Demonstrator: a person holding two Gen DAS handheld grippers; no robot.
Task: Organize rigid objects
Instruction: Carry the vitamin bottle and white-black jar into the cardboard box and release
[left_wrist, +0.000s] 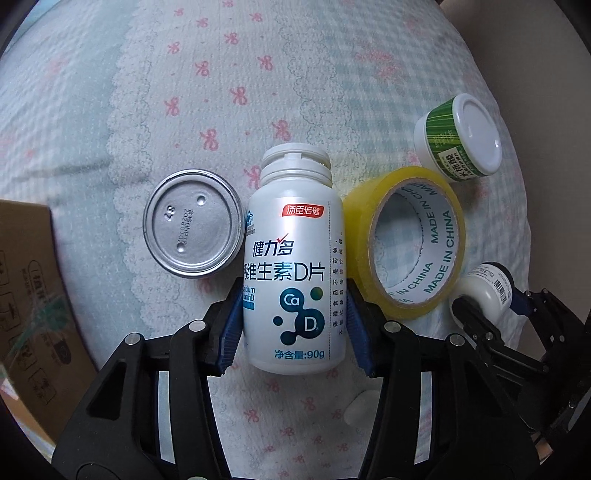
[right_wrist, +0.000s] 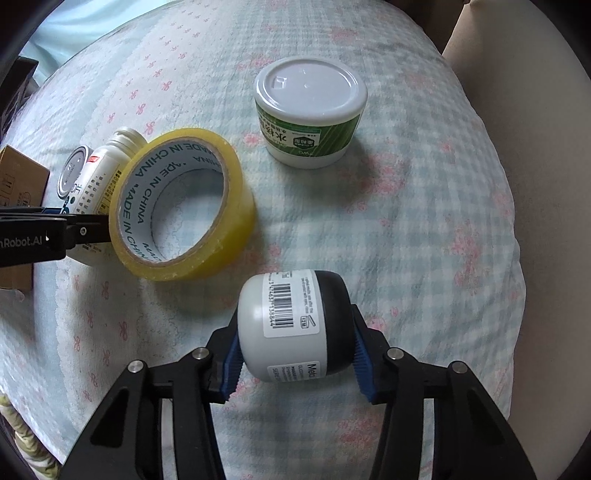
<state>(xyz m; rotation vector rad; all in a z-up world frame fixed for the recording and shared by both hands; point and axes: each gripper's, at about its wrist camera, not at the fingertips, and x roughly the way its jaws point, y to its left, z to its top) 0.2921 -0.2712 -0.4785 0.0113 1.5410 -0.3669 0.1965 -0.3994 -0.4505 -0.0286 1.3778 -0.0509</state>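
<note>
My left gripper (left_wrist: 294, 325) is shut on a white vitamin bottle (left_wrist: 294, 266) with no cap, lying on the quilted bed cover. A silver can (left_wrist: 192, 222) lies just left of it and a yellow tape roll (left_wrist: 406, 240) leans against its right side. My right gripper (right_wrist: 295, 360) is shut on a small white jar with a black cap (right_wrist: 295, 328); it also shows in the left wrist view (left_wrist: 487, 291). A white tub with a green label (right_wrist: 311, 110) stands beyond the tape roll (right_wrist: 181, 203), also in the left wrist view (left_wrist: 458, 138).
A cardboard box (left_wrist: 29, 295) stands at the left edge of the bed cover (left_wrist: 184, 92). A small white piece (left_wrist: 360, 408) lies under my left gripper. A beige surface (right_wrist: 517, 129) borders the cover at the right.
</note>
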